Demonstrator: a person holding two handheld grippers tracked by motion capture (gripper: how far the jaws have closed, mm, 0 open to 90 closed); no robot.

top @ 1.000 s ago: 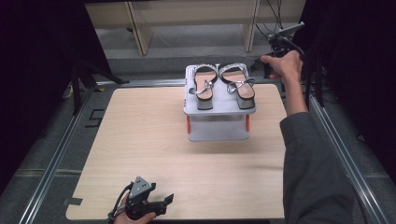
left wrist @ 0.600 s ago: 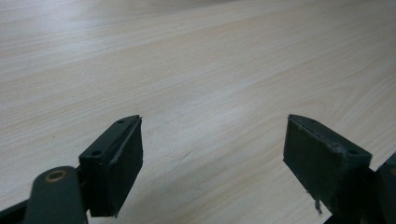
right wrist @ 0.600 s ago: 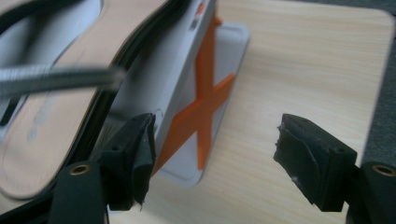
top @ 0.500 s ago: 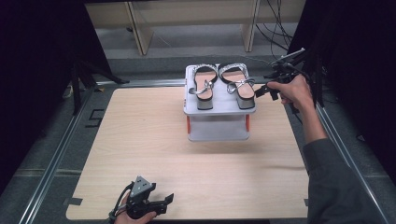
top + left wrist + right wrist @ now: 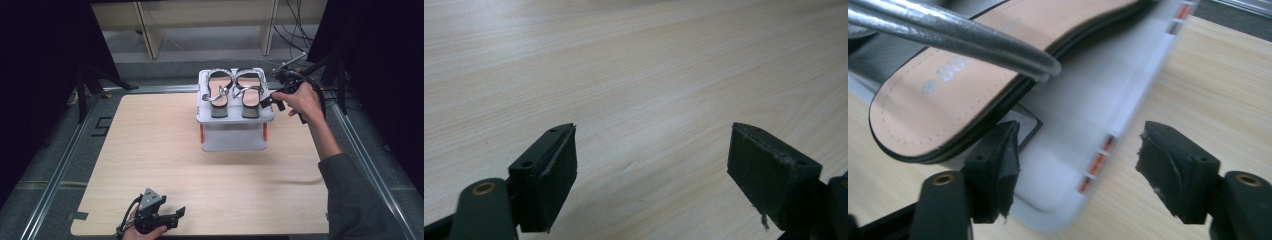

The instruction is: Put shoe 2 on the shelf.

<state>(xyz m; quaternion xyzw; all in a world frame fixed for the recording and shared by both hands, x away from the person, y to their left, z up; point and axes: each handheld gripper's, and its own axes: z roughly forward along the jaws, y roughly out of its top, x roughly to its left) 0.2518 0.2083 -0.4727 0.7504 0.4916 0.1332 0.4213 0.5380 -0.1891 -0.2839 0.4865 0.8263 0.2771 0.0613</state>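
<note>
- On table (image 5: 150,150), far centre: small grey two-level rack (image 5: 235,142), orange posts between the levels, standing flat on light wood.
- On rack's top shelf: pair of heeled sandals side by side, heels toward near edge, toes toward far edge.
- Left sandal (image 5: 218,91) and right sandal (image 5: 248,90): tan insoles, black soles, silver straps, just beside each other, apart at the heels.
- At rack's right edge: right gripper (image 5: 274,100) held in right hand (image 5: 300,100), pointing left at the top shelf, level with right sandal's heel.
- From right gripper view: right gripper (image 5: 1075,170) spread wide, nothing between the black pads; one pad (image 5: 998,165) over the shelf right by the sandal (image 5: 973,85) heel, other pad out past the rack (image 5: 1088,115) edge over bare table (image 5: 1228,85).
- Contact between that pad and the heel: cannot tell, slight blur.
- Same view: silver strap (image 5: 948,35) arching over the tan insole, faint printed logo on insole, unreadable.
- At near left corner of table: left gripper (image 5: 172,216) in left hand (image 5: 142,232), low over the wood, well apart from rack, pointing right.
- From left gripper view: left gripper (image 5: 651,165) wide apart, holding nothing, plain wood grain of table (image 5: 634,65) beyond the pads.
- Beyond table's far edge: pale wooden furniture legs (image 5: 150,30) and loose cables (image 5: 300,25) on grey floor.
</note>
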